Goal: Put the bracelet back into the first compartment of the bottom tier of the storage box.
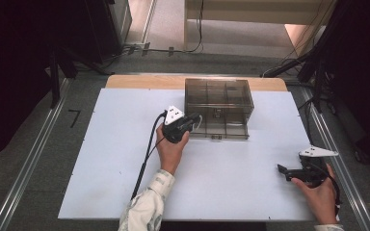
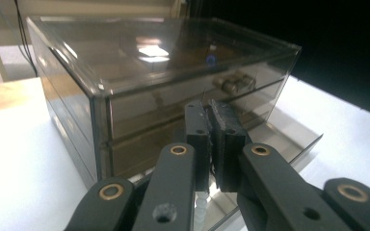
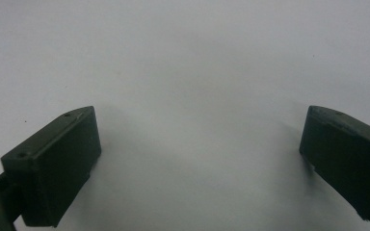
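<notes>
Smoky clear plastic drawer box (image 1: pixel 219 108) at bench (image 1: pixel 115 163) 12 o'clock: rigid, light, slick; grip by small drawer knob (image 2: pixel 233 83). Left tool (image 1: pixel 194 120) closed, empty, at lower drawer. Right tool (image 1: pixel 282 169) open, idle, 4 o'clock.

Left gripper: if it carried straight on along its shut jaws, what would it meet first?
Probably the front of the smoky clear drawer box, near the lower drawer that stands pulled out; the left gripper looks very close, though depth is unclear.

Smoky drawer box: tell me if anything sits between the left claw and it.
Nothing visible does. The left claw, jaws shut, points straight at the front of the smoky drawer box, just above its pulled-out lower drawer; whether it touches the box is unclear.
</notes>
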Demonstrator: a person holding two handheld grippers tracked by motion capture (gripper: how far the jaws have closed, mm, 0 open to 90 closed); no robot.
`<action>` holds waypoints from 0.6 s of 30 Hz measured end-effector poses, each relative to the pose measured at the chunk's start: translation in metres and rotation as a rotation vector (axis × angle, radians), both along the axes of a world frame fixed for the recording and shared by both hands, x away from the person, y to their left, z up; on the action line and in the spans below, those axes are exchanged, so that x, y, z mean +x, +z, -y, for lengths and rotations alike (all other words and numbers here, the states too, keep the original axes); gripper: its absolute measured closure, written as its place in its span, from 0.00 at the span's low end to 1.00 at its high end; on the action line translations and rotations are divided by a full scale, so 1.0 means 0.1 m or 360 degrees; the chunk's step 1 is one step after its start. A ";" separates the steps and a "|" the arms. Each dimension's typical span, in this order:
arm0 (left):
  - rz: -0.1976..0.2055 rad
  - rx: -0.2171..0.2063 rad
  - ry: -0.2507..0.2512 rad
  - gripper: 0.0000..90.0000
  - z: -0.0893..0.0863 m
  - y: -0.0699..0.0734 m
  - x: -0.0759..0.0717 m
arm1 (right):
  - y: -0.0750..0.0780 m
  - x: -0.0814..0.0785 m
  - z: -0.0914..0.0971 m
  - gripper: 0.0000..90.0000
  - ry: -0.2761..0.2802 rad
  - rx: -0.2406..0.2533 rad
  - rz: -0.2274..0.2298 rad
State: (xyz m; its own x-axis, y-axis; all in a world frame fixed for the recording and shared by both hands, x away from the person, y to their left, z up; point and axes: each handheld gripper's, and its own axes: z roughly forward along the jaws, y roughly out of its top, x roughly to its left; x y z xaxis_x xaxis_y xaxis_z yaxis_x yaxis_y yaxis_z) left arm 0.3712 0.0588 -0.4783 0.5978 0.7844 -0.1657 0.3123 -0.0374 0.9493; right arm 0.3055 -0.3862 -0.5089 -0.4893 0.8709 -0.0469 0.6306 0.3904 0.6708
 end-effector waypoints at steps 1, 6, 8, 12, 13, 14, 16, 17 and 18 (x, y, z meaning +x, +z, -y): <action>-0.0011 0.0007 0.0003 0.98 0.00 -0.02 0.01 | 0.00 0.00 0.00 0.00 0.0000 0.0000 0.0000; -0.0049 0.0037 0.0013 0.98 -0.01 -0.09 0.05 | 0.00 0.00 0.00 0.00 0.0000 0.0000 0.0000; -0.0059 0.0048 0.0018 0.98 -0.01 -0.11 0.06 | 0.00 0.00 0.00 0.00 0.0000 0.0001 0.0000; -0.0083 0.0054 0.0036 0.98 -0.04 -0.15 0.07 | 0.00 0.00 0.00 0.00 0.0000 0.0001 0.0000; -0.0089 0.0062 0.0042 0.98 -0.05 -0.16 0.07 | 0.00 0.00 0.00 0.00 0.0000 0.0001 0.0000; -0.0094 0.0066 0.0044 0.97 -0.05 -0.17 0.07 | 0.00 0.00 0.00 0.00 0.0000 0.0001 0.0000; -0.0105 0.0069 0.0049 0.97 -0.07 -0.19 0.07 | 0.00 0.00 0.00 0.00 0.0000 0.0000 0.0000; -0.0109 0.0072 0.0052 0.97 -0.07 -0.20 0.07 | 0.00 0.00 0.00 0.00 0.0000 0.0000 0.0000; -0.0117 0.0079 0.0054 0.97 -0.08 -0.21 0.07 | 0.00 0.00 0.00 0.00 -0.0002 0.0001 0.0001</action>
